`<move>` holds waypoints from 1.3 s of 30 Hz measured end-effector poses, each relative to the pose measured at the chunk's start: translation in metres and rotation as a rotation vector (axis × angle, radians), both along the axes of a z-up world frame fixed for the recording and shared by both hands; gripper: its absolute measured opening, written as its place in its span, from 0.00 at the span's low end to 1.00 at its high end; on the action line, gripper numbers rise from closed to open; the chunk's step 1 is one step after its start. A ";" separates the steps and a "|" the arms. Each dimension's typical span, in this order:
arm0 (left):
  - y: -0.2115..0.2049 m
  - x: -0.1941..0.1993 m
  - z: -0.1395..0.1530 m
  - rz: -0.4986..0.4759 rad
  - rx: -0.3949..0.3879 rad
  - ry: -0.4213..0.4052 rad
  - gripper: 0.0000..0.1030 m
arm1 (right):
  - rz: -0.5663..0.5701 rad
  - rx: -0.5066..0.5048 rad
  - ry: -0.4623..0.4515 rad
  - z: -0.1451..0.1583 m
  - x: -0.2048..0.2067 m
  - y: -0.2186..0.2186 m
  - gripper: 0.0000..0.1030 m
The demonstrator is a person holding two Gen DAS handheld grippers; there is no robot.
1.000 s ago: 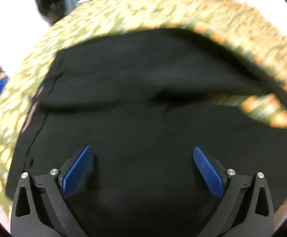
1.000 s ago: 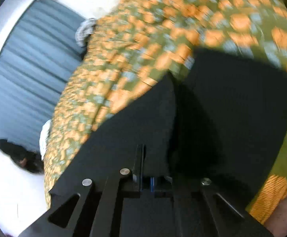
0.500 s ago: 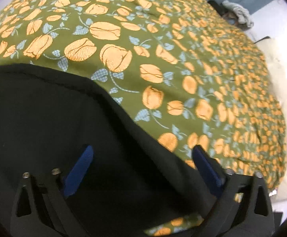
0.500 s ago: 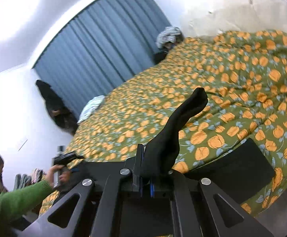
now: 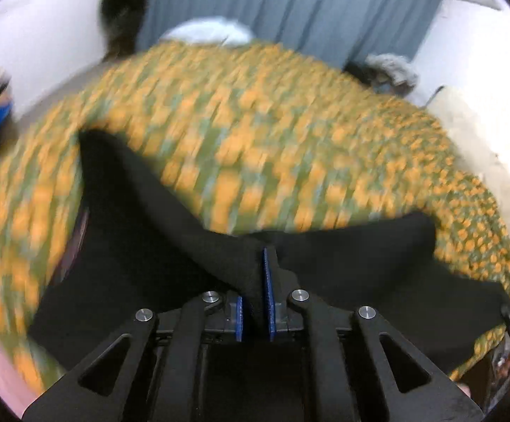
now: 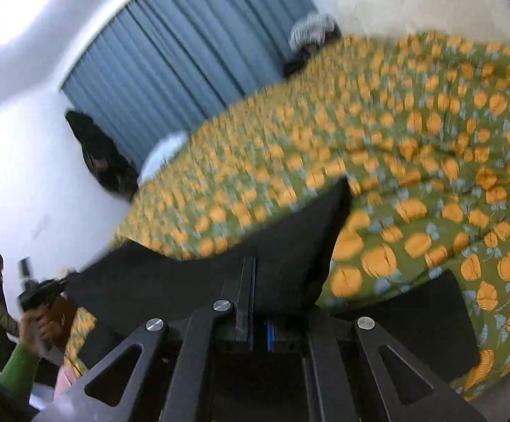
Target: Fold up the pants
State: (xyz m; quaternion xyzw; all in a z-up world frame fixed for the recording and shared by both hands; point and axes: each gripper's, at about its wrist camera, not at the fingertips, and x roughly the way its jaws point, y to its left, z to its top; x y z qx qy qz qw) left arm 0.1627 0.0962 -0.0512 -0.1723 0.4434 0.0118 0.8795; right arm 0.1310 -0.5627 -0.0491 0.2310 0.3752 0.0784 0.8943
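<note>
The black pants [image 5: 156,246] are up off the green bedspread with orange flowers [image 5: 272,133], pinched at two spots and slung between them, the rest of the cloth trailing down onto the bed. In the left wrist view the fabric rises to a peak right at the left gripper [image 5: 258,281]: its blue pads [image 5: 266,292] are drawn together with only a thin wad of black cloth between them, so that one is clamped on the pants. From the peak the cloth fans out left and right, with a pale seam or stripe showing along the left edge.

Over to the right wrist view: the right gripper [image 6: 255,281] has its jaws pressed together too, and the pants [image 6: 191,281] sit in the pinch, one fold running up and right to a blunt corner, another sheet stretching left. A separate dark patch lies on the bedspread [image 6: 430,161] low on the right.

Hard to read here: both views are smeared by motion, worst on the bedspread's pattern. The right gripper's pads are mostly buried under cloth, just a sliver of blue peeking out. At the left edge of that view a hand with a green sleeve [image 6: 19,362] holds a dark device, too small to make out whether it is the other gripper. Behind the bed, a blue-grey curtain [image 6: 184,52] and white walls.
</note>
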 end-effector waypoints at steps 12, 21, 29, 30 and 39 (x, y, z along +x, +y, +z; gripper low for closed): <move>-0.049 -0.042 -0.101 -0.123 0.020 0.271 0.08 | -0.122 -0.113 0.382 -0.112 -0.024 -0.058 0.05; -0.069 -0.049 -0.104 -0.180 0.053 0.270 0.10 | -0.149 -0.231 0.356 -0.101 -0.028 -0.063 0.05; -0.078 -0.051 -0.104 -0.216 0.074 0.268 0.11 | -0.190 -0.266 0.358 -0.109 -0.031 -0.069 0.05; -0.077 -0.051 -0.106 -0.216 0.068 0.272 0.11 | -0.193 -0.261 0.362 -0.111 -0.031 -0.070 0.05; -0.080 -0.055 -0.106 -0.229 0.075 0.278 0.07 | -0.211 -0.283 0.375 -0.113 -0.029 -0.068 0.05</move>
